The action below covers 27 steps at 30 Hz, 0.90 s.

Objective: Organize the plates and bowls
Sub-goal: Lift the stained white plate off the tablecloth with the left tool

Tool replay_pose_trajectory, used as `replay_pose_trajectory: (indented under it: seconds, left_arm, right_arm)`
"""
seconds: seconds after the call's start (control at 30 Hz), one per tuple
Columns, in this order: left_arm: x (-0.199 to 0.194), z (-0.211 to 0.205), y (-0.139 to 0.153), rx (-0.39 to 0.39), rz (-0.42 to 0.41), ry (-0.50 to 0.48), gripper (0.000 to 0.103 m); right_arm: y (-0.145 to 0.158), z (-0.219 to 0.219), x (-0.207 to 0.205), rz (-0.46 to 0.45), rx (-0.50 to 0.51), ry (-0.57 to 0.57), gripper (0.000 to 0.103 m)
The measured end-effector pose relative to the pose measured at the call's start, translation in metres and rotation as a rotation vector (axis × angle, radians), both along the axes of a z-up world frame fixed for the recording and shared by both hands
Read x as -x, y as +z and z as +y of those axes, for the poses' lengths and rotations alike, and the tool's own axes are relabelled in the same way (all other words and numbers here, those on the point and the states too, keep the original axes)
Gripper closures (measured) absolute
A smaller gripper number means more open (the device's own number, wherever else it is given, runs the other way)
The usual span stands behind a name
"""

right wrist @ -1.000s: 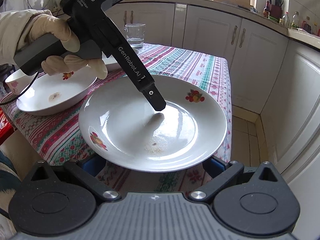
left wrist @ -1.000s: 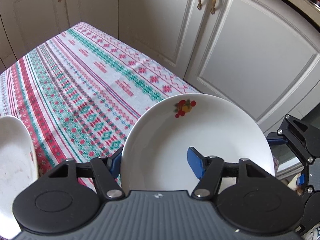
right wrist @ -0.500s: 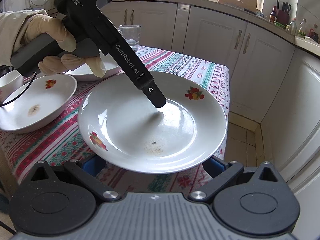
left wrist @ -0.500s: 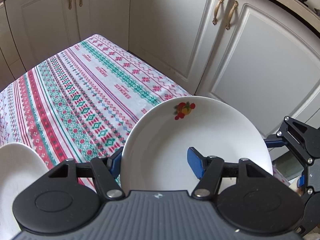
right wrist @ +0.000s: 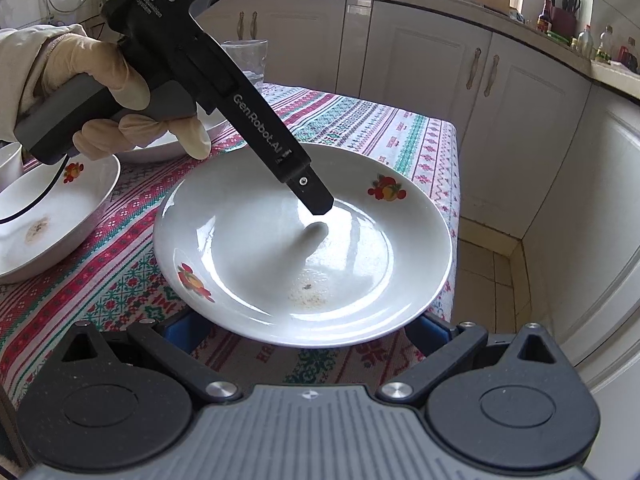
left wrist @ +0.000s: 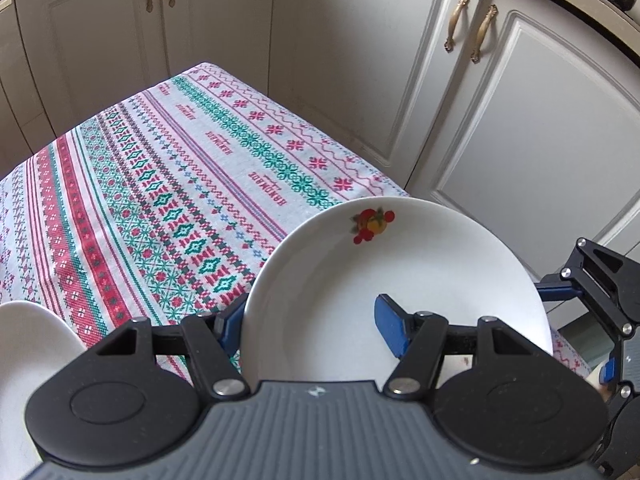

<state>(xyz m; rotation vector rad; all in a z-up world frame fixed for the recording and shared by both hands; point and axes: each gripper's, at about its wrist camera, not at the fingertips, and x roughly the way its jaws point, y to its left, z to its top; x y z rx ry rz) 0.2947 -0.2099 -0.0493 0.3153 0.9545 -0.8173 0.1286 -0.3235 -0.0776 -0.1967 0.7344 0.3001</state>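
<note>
Tablecloth (left wrist: 168,184) below plate (left wrist: 400,280) gripper-clamped (left wrist: 312,320).

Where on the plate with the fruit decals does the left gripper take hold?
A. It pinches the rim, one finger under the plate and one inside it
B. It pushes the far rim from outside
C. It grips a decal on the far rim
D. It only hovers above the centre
A: in the left wrist view the left gripper has one blue pad outside the plate rim and the other inside.
</note>
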Motion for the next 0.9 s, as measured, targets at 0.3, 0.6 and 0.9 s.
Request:
replay_pose_trajectory:
  seconds: [0.3, 0.6, 0.9]
  left_arm:
    - [0.0, -0.002, -0.002, -0.007, -0.026, -0.003, 0.038]
    - [0.01, 0.004, 0.009, -0.005, -0.064, 0.018, 0.027]
    - [0.063, 0.039, 0.056, 0.053, -0.228, 0.049, 0.014]
  right_arm:
    - [0.0, 0.001, -0.004, -0.002, 0.017, -0.006, 0.0]
    - [0.005, 0.002, -0.002, 0.007, 0.009, -0.026, 0.0]
    - [0.025, 0.004, 0.036, -0.02, -0.042, -0.07, 0.0]
